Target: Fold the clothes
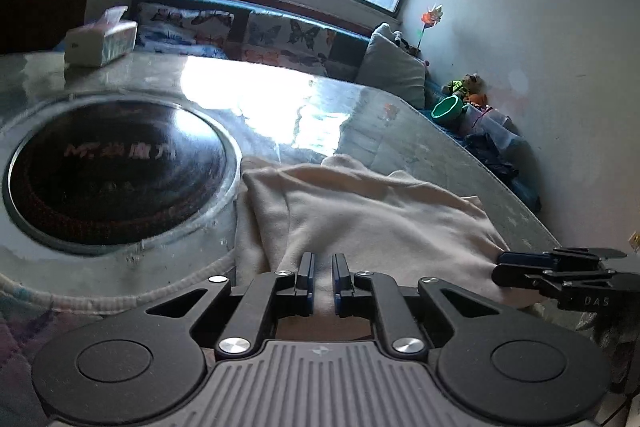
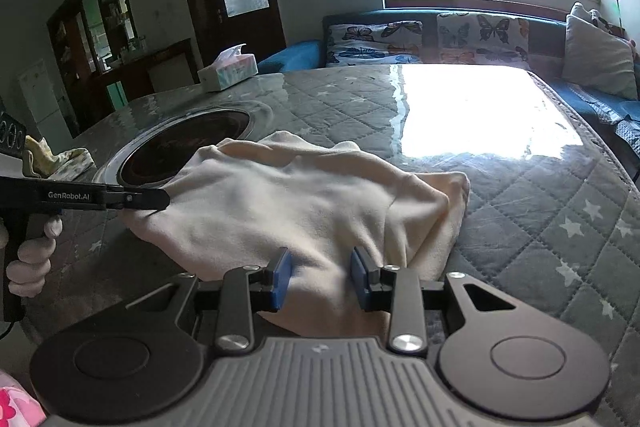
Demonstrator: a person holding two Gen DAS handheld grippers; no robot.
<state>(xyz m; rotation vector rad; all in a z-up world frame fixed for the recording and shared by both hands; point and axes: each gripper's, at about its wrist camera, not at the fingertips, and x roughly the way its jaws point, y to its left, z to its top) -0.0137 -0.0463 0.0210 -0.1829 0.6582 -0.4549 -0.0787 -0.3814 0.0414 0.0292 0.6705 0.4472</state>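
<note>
- On the quilted table (image 2: 520, 211), near its front edge, the cream garment (image 2: 304, 203) lies bunched and only partly flattened, just beside the round black hob inset (image 1: 116, 171); folding is judged to be at an early stage.
- The left gripper (image 1: 323, 275) has its jaws drawn nearly together on a pinch of the garment's near hem. The right wrist view shows its tip (image 2: 160, 199) biting the cloth's left corner, evidently to anchor that end.
- The right gripper (image 2: 320, 279) stands with jaws partly apart and cloth bulging between the blue pads (image 2: 282, 279). Whether they press the fabric cannot be told for certain. It appears to be a loose hold on the near edge.
- Both grips sit along the same near edge, which suits lifting or spreading the hem evenly.
- A tissue box (image 2: 228, 71) sits well apart at the far side, clear of the work.
</note>
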